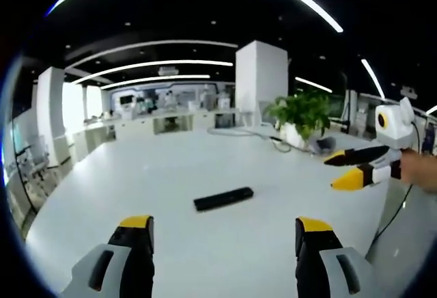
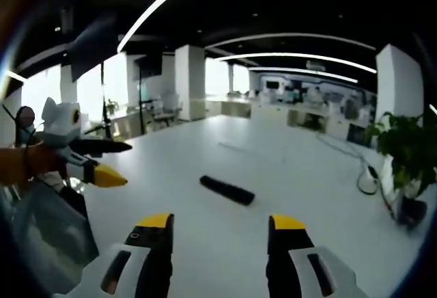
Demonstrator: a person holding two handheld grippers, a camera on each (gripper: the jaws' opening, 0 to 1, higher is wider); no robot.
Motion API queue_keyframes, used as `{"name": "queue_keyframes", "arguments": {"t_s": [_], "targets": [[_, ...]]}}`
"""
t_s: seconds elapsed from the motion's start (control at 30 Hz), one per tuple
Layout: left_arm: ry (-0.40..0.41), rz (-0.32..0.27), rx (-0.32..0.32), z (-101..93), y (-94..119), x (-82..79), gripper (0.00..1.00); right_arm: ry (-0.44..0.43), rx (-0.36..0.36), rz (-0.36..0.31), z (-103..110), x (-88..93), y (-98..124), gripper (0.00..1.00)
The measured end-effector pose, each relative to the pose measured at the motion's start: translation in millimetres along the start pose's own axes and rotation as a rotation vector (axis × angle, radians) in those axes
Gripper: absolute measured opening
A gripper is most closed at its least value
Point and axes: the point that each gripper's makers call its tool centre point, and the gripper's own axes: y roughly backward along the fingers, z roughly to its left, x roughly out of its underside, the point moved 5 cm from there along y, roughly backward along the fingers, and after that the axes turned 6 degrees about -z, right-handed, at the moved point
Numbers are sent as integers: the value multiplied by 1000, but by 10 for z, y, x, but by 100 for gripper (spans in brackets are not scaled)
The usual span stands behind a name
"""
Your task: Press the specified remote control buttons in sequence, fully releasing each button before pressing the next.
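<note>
1. The remote control (image 1: 223,198) is a slim black bar lying flat on the white tabletop (image 1: 171,168), alone near the middle, touched by neither gripper.
2. In the left gripper view its long axis runs across the line of the jaws, the right end tipped slightly away; in the right gripper view (image 2: 227,190) it also lies crosswise, slanting down to the right.
3. From the left gripper (image 1: 222,233) the remote lies straight ahead, centred between the two yellow-tipped jaws, which stand wide apart and hold nothing.
4. From the right gripper (image 2: 218,233) it lies ahead too, again about centred; these jaws are likewise spread wide and empty.
5. Each gripper appears in the other's view, raised above the tabletop at the side, well apart from the remote.
6. Neither looks clearly nearer; I judge either must travel forward and down, and the buttons are too small to make out.
7. A potted plant (image 1: 300,113) stands at the tabletop's far edge.
</note>
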Motion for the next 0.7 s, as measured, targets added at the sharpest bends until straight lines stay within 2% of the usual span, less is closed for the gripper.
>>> {"name": "queue_keyframes", "arguments": {"t_s": [0.13, 0.43, 0.7], "targets": [[16, -9, 9, -104, 36, 23, 88, 9, 2, -1, 26, 7, 19, 53], [53, -4, 6, -106, 68, 108, 88, 5, -11, -9, 105, -15, 42, 53], [84, 13, -2, -103, 84, 189, 86, 19, -17, -32, 173, -116, 52, 52]]}}
